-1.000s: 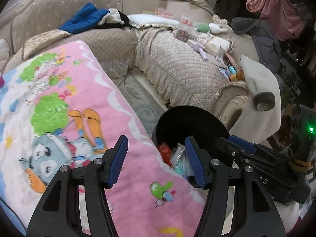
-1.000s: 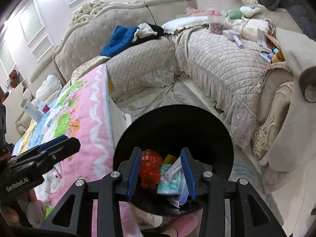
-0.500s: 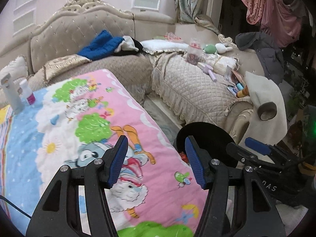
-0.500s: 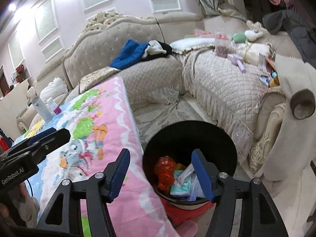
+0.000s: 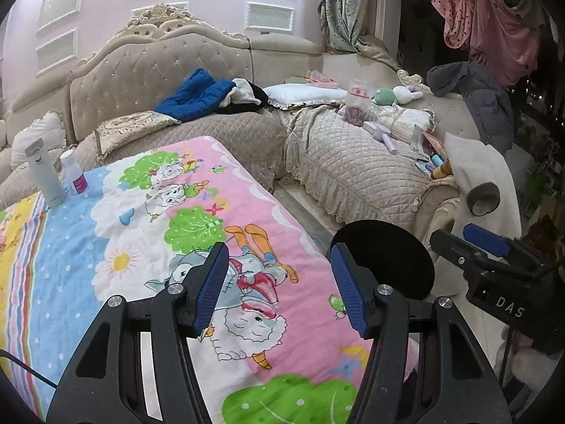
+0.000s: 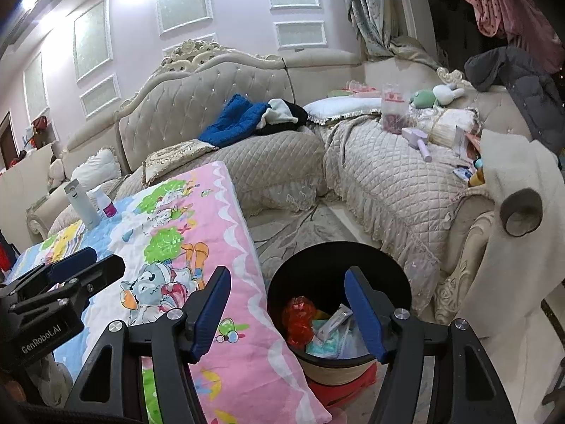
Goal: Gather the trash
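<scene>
A black round bin (image 6: 381,265) stands on the floor beside the table with the pink cartoon cloth (image 6: 197,233). It holds a red wrapper (image 6: 300,318), a white tube and pale blue packets (image 6: 326,342). My right gripper (image 6: 287,314) is open and empty, raised above the bin's near rim. My left gripper (image 5: 279,286) is open and empty above the cloth (image 5: 141,219); the bin (image 5: 385,254) lies to its right. Each gripper shows in the other's view: the right (image 5: 494,272), the left (image 6: 60,282).
A white bottle (image 5: 44,173) and a small pink-labelled bottle (image 5: 74,175) stand at the cloth's far left. A beige sofa (image 6: 388,176) wraps behind, with blue clothing (image 6: 236,120), toys and small items. A white coat (image 6: 512,233) hangs at the right.
Both grippers have lifted and pulled back from the bin. The right gripper has opened wide. The view now takes in more of the table and sofa.
</scene>
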